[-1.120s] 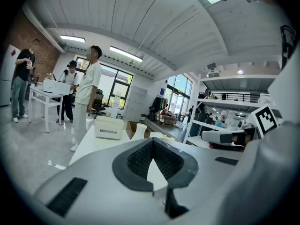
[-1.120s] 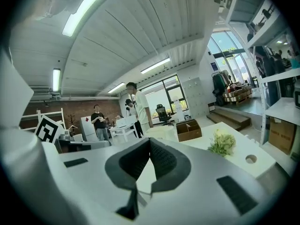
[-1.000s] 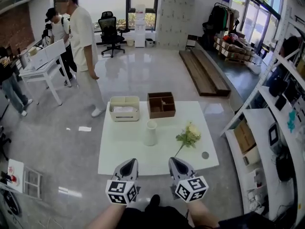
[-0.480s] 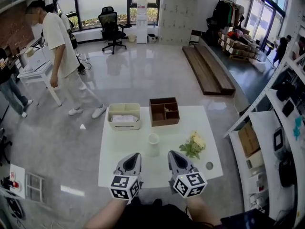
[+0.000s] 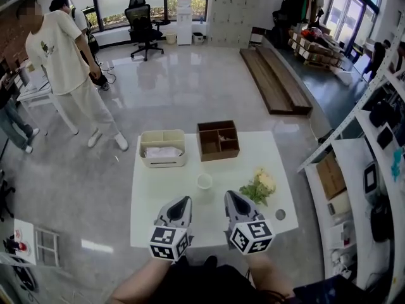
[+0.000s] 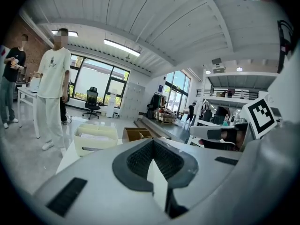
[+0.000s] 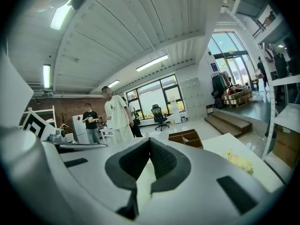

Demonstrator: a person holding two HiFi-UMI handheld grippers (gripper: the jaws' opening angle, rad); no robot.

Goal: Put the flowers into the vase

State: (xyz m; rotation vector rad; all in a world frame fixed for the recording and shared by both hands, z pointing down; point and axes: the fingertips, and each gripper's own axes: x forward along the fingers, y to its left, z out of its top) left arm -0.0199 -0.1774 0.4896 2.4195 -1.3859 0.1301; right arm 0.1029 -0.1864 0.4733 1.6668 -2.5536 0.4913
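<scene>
While both grippers hover over the near edge of the table (image 5: pixel 147 195), neither has hold of anything. The left gripper (image 5: pixel 180 202) has its jaws pressed together with nothing between them, and the right gripper (image 5: pixel 231 196) is likewise fully closed and empty, its dark pads meeting at the tip. Both point away from the person, toward 12 o'clock, side by side with a bare strip of table between them. The vase (image 5: pixel 204 182) stands upright near the table's middle, at about 1 o'clock from the left gripper's tip and 11 o'clock from the right one's, apart from both. The flowers (image 5: pixel 261 185) lie flat on the table at 3 o'clock from the vase, not touching it, with cream blooms toward the far side and green leaves near the right gripper's tip. A bin (image 5: pixel 162 147) sits at the table's far edge at 11 o'clock from the vase, and a box (image 5: pixel 218 139) with compartments at 1 o'clock, just beside the bin. A person (image 5: pixel 66 62) in pale clothes walks on the floor well beyond the table, at 10 o'clock.
</scene>
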